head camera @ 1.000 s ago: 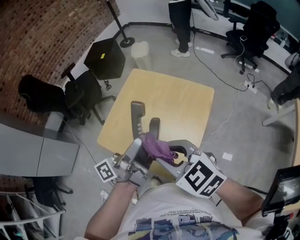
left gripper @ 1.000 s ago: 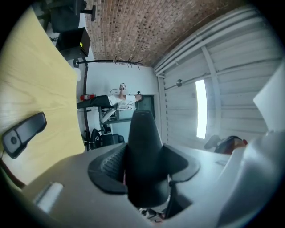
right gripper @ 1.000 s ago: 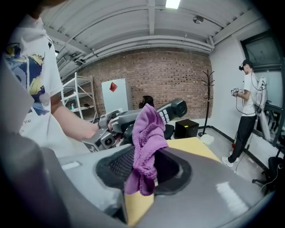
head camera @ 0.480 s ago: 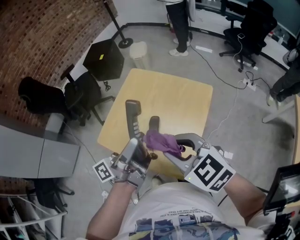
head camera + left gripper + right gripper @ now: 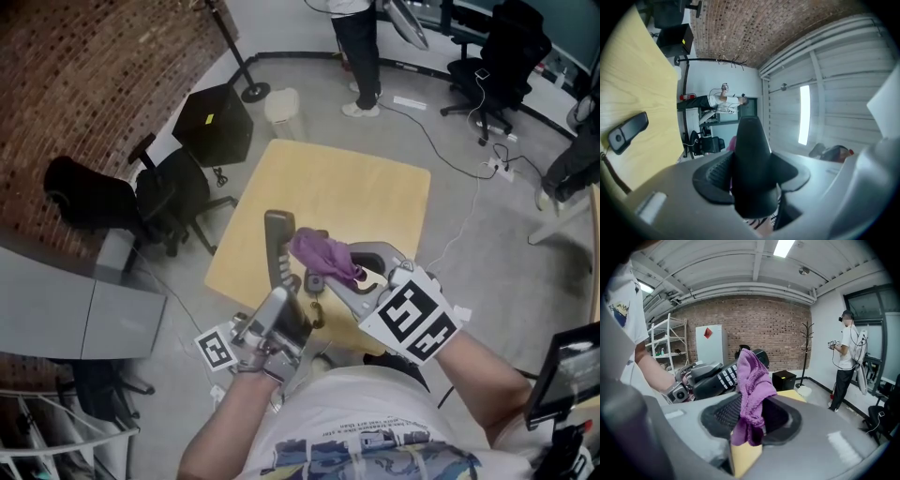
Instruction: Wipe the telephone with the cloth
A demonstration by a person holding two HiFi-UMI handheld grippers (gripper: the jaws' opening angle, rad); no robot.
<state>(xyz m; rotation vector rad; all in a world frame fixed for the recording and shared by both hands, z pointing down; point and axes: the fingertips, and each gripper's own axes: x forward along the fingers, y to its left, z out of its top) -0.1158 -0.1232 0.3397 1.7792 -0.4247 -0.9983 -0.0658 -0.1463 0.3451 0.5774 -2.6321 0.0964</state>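
Beside the right gripper (image 5: 753,418), which is pinching the cloth (image 5: 752,376), the left gripper (image 5: 752,174) is clamping the handset (image 5: 749,140); hard rubbing could lever it loose.

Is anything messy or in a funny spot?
Nothing is spilled or broken. The odd thing: the black plastic telephone handset is up off the yellow wooden table, gripped in the left tongs, with the purple cloth in the right tongs close by.

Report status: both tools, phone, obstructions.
Left tool shut on black plastic telephone handset. Right tool shut on purple cloth. Cloth up by handset, contact unclear. No obstruction seen.
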